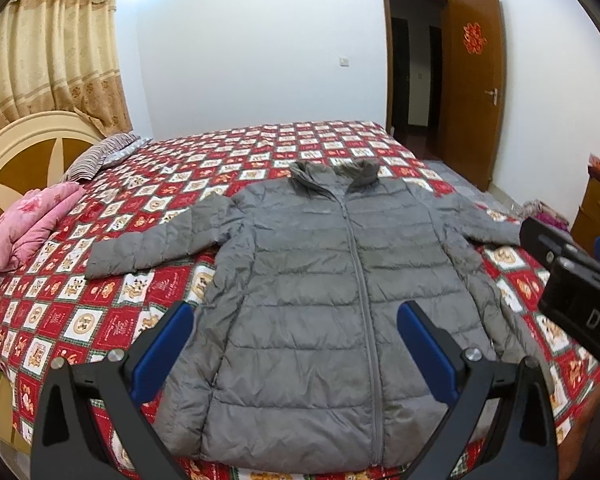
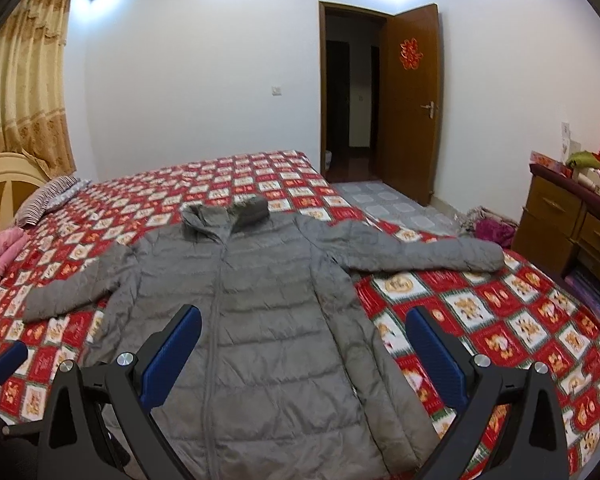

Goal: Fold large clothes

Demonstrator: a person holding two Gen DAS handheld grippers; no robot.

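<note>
With the grey puffer jacket (image 1: 320, 300) spread flat, zipped front up, on the checked bedspread (image 1: 100, 312), I hold my left gripper (image 1: 296, 344) and right gripper (image 2: 304, 344) wide apart above its hem, planning to pinch each sleeve near the cuff and fold inward.

white walls (image 2: 180, 80), open wooden door (image 2: 412, 100), beige curtains (image 1: 52, 60)

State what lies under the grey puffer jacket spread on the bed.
The grey puffer jacket lies flat, zipped, on the red patterned bedspread, which shows all round it. Whatever lies beneath the jacket's body is covered.
</note>
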